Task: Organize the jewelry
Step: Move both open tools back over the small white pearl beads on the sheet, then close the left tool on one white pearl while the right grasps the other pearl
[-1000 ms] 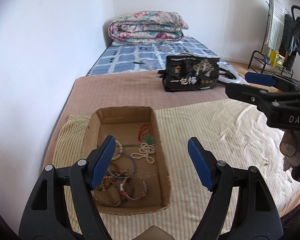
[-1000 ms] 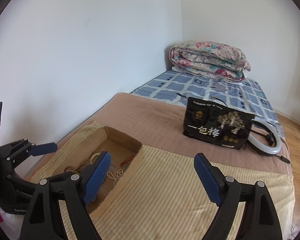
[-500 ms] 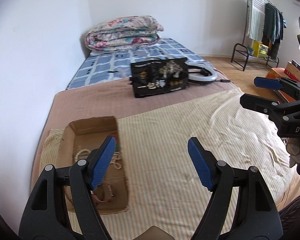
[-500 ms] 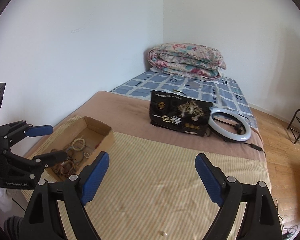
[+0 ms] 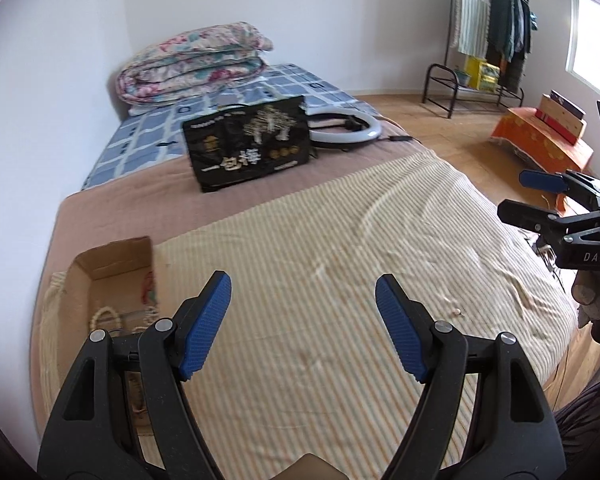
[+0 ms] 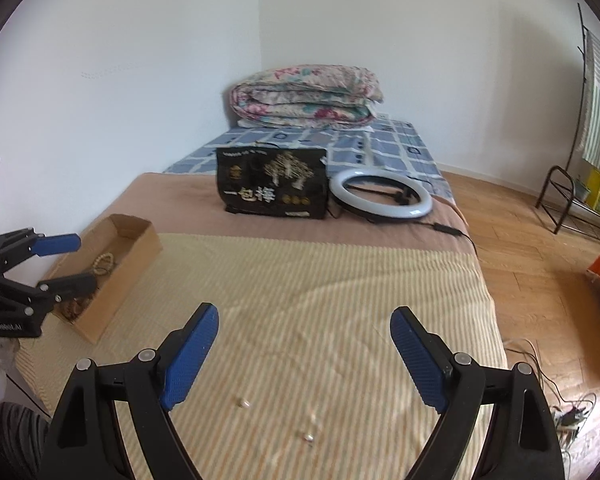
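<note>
On the bed, black bag [image 6: 271, 186] lettered "一包梅"; left gripper [image 5: 303, 326] and "DAS"-marked right gripper [image 6: 304, 354] both wide open, empty.

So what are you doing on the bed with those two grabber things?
A person is sorting jewelry with a gripper in each hand. Right now the left gripper and the right gripper are both open and holding nothing, hanging over the striped cloth. The cardboard box with bead bracelets in it sits near the bed's wall-side edge. A couple of tiny loose pieces lie on the cloth just under the right gripper; they are too small to make out.
</note>
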Tool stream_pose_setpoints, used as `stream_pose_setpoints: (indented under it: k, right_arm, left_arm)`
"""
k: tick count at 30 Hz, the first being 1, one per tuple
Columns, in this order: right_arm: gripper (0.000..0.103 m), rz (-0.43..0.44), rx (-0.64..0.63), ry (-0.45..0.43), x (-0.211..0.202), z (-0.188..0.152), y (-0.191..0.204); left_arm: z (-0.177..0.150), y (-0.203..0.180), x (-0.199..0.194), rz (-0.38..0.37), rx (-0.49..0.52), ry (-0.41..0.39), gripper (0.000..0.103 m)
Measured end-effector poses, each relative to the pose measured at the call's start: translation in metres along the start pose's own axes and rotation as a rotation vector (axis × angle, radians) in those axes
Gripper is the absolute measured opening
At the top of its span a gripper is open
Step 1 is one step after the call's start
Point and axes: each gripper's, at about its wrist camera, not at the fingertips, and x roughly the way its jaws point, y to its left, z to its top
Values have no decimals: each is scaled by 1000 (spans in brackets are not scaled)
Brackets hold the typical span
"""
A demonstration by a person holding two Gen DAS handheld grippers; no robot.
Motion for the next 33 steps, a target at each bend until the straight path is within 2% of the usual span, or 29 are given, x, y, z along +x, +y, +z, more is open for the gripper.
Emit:
stream_pose_setpoints:
  k: [12,16,21,23,28,30,33]
  right_arm:
    - [89,-33,100,91,19,-70,-51]
    - [81,-26,101,122,31,-91,-52]
    - [70,-4,78,150,44,-110,-42]
    - [65,11,57,159,48,-118,-35]
    - [53,21,2,182,59,-133,-18]
    - [47,30,1,191,63,-136,-15]
    - [45,42,4,200,66,-141,-14]
  left_arm:
    - [-19,-52,58,-130,104,85,77]
    - [-32,-65,77,-179,131,116,77]
    - [-46,-73,94,-224,151,156,65]
    - [-51,-77,100,-238,158,171,55]
    - [-63,-89,113,-271,182,200,42]
    - [-67,-95,117,-279,199,212,41]
    - [-71,-102,124,-276,213,222,36]
